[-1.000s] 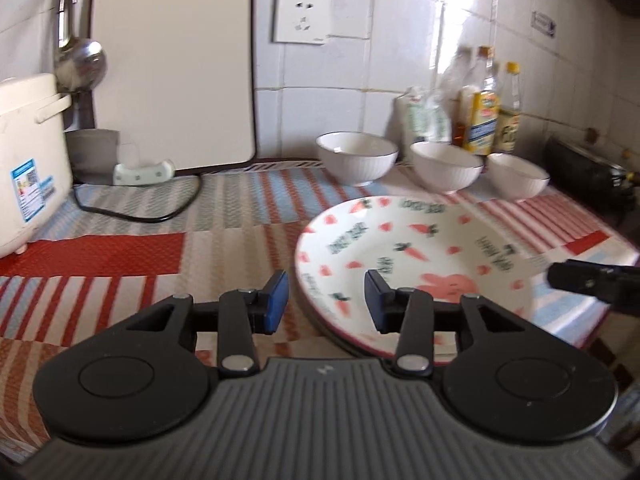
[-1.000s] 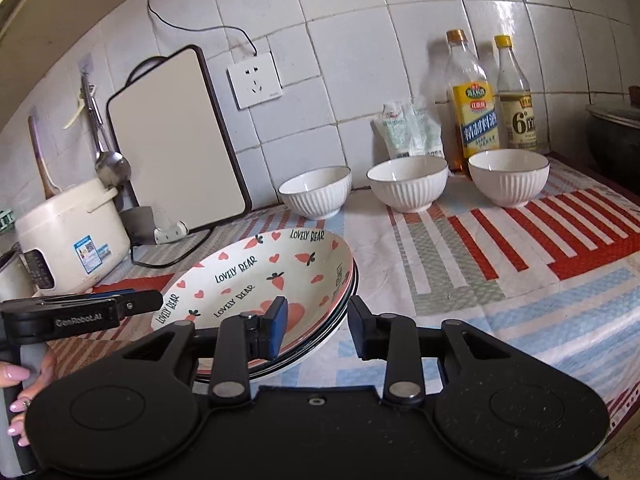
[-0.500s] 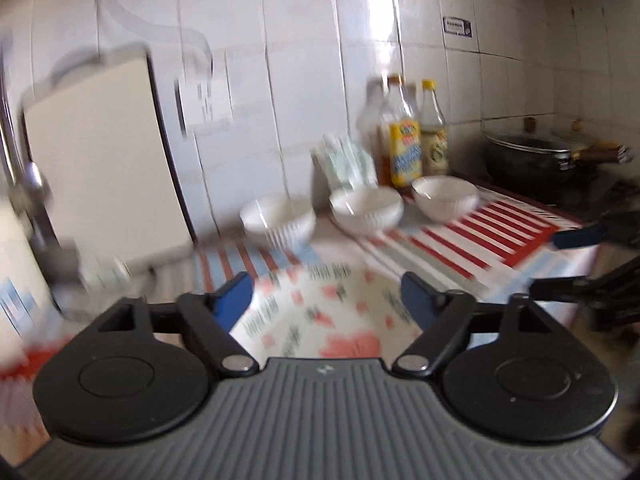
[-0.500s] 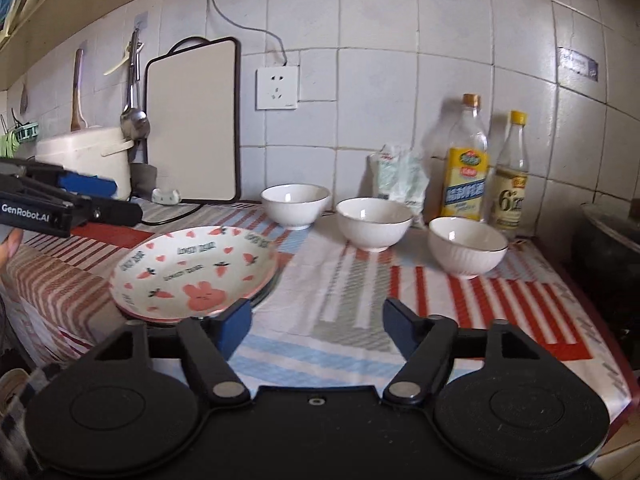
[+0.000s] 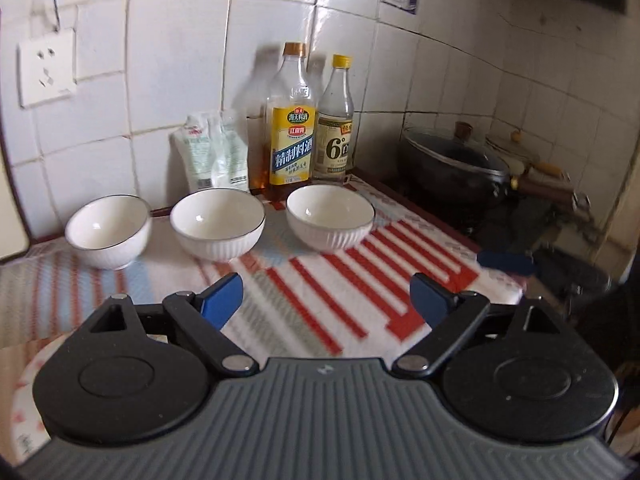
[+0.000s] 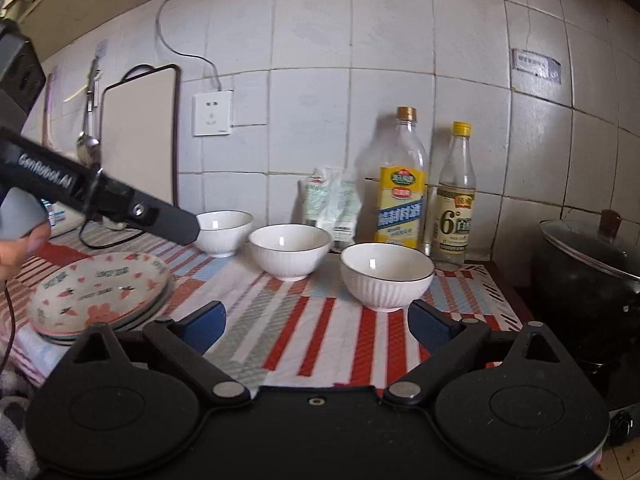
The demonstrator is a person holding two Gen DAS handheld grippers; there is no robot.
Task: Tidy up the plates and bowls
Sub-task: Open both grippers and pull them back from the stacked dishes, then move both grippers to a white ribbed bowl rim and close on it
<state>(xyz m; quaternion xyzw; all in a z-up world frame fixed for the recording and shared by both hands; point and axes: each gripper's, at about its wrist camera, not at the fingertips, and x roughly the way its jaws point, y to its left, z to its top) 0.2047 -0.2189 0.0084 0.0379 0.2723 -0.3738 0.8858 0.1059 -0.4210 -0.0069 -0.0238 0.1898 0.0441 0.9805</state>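
Observation:
Three white ribbed bowls stand in a row near the tiled wall: left bowl [image 5: 108,232] [image 6: 224,232], middle bowl [image 5: 218,224] [image 6: 290,250], right bowl [image 5: 330,216] [image 6: 386,274]. A stack of carrot-and-heart patterned plates [image 6: 100,288] lies on the cloth at the left. My left gripper [image 5: 326,296] hovers short of the bowls, its jaws opening with nothing between them. My right gripper [image 6: 320,320] hangs in front of the right bowl, its jaws also opening and empty. A finger [image 6: 172,224] of the left gripper reaches in above the plates.
Two bottles [image 6: 402,184] and a plastic bag [image 6: 332,204] stand behind the bowls. A lidded dark wok [image 6: 588,264] sits at the right on the stove. A cutting board [image 6: 140,136] leans at the left. A striped cloth [image 6: 320,320] covers the counter. A hand [image 6: 16,248] shows at the left edge.
Both grippers' jaws spread wide and pulled away from the plate stack. Both views swung to the right, from the plates to the row of bowls and the wok.

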